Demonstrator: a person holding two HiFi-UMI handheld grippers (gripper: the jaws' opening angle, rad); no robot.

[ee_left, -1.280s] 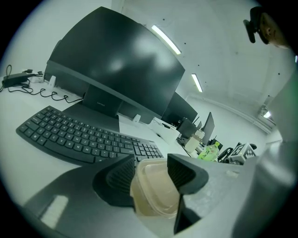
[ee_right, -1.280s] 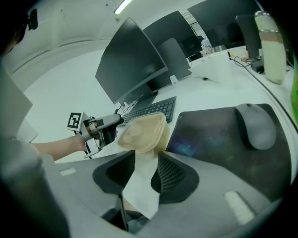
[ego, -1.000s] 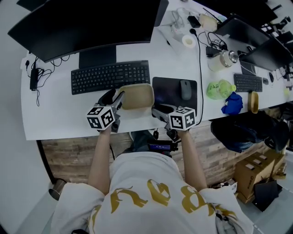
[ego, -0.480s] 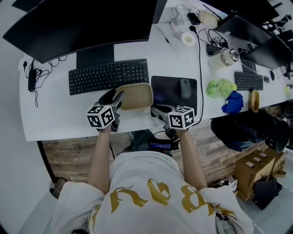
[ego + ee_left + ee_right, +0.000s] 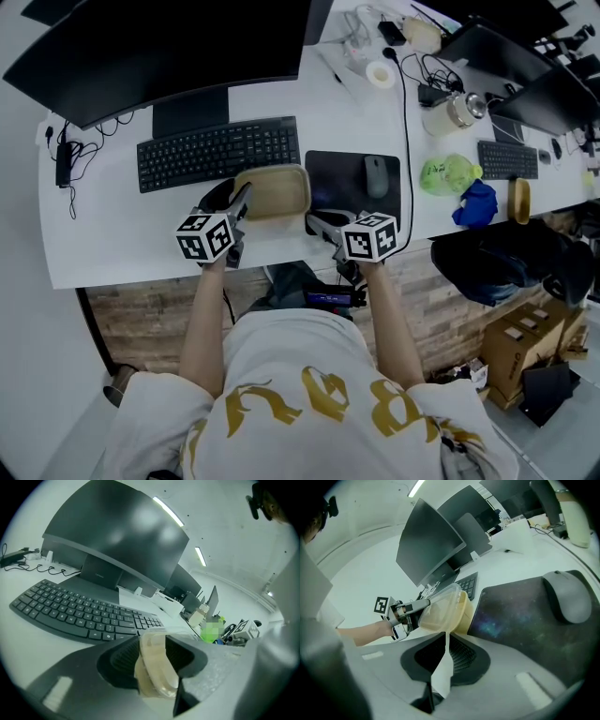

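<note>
A beige plastic food container (image 5: pixel 272 192) with a clear lid sits at the desk's front edge, between keyboard (image 5: pixel 217 153) and mouse pad (image 5: pixel 354 192). My left gripper (image 5: pixel 239 202) is shut on the container's left rim (image 5: pixel 154 667), which fills the gap between its jaws. My right gripper (image 5: pixel 314 223) is shut on a thin edge of the clear lid (image 5: pixel 440 603). In the right gripper view that lid stands tilted up off the beige base (image 5: pixel 463 613), and the left gripper (image 5: pixel 410 609) shows beyond it.
A black monitor (image 5: pixel 159 47) stands behind the keyboard. A grey mouse (image 5: pixel 374 175) lies on the mouse pad. To the right are a green bag (image 5: pixel 448 175), a blue cloth (image 5: pixel 478 202), cables, a tape roll (image 5: pixel 380 73) and a second keyboard (image 5: pixel 506 159).
The clear lid now tilts up off the beige base on the right gripper's side. Both grippers and the container have shifted slightly toward the keyboard.
</note>
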